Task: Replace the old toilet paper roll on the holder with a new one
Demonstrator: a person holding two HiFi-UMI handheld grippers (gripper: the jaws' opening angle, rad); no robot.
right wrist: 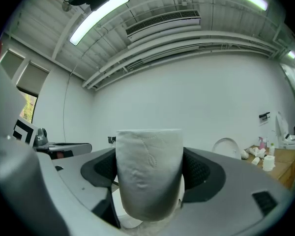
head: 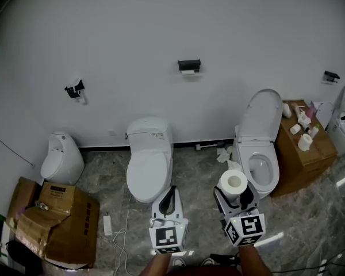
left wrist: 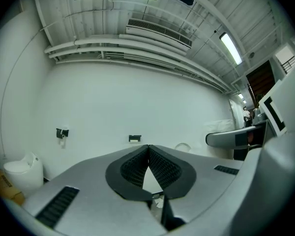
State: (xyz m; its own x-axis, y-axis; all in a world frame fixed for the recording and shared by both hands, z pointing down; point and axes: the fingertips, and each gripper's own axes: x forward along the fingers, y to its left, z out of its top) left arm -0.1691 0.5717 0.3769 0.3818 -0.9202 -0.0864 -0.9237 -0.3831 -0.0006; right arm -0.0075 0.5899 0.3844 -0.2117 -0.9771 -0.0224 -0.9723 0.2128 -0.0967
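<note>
Right hand-held gripper (head: 234,195) pinches the new toilet paper roll (right wrist: 148,171) upright, jaws wide against its sides. Left hand-held gripper (left wrist: 148,154) is pressed together, nothing between its jaws. Holder (head: 189,65) is mounted on the far wall, well apart from both.

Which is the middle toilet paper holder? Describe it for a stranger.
On the white wall, look above the gap between the closed toilet and the open-lid toilet. The toilet paper holder there is a flat black cover over white paper; a black fitting hangs far left, another far right.
</note>
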